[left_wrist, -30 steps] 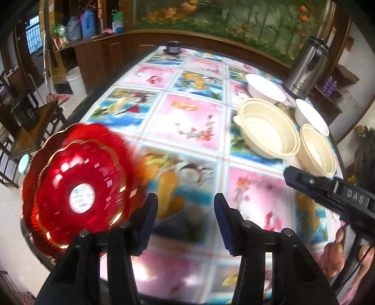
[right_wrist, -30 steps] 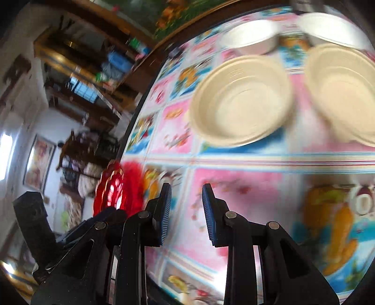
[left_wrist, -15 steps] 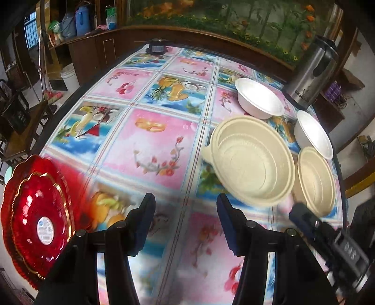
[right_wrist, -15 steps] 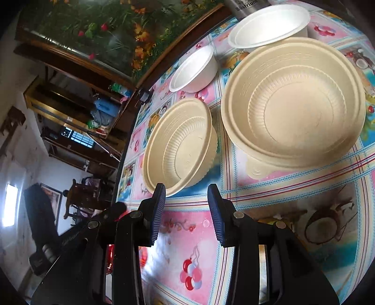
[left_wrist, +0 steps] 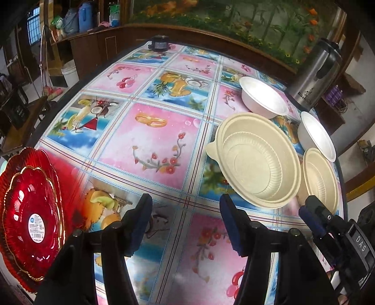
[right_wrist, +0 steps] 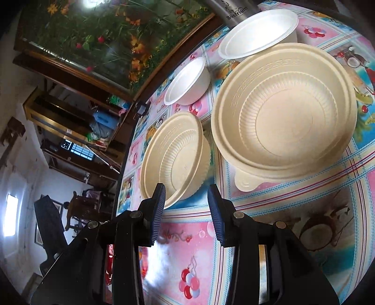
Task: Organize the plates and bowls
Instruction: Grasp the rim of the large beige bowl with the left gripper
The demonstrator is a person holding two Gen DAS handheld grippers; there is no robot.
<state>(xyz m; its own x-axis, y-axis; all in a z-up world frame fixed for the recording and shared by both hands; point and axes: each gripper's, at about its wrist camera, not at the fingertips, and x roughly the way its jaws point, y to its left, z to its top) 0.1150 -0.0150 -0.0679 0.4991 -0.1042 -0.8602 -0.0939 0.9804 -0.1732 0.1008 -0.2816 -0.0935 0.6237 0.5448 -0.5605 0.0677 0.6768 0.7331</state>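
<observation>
Left gripper (left_wrist: 185, 219) black, blue ribbed pads, silver screws; right gripper (right_wrist: 186, 207) alike, apparently marked "DAS"

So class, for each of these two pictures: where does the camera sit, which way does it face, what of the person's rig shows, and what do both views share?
Left wrist: sits on the left gripper, looking down across the table; its jaws are opening, nothing between them; the right gripper shows at right, red plates at left.
Right wrist: sits on the right gripper, tilted, facing the bowls; jaws open, empty.
Shared: large beige bowl, small beige bowl, two white bowls, steel flask.
</observation>
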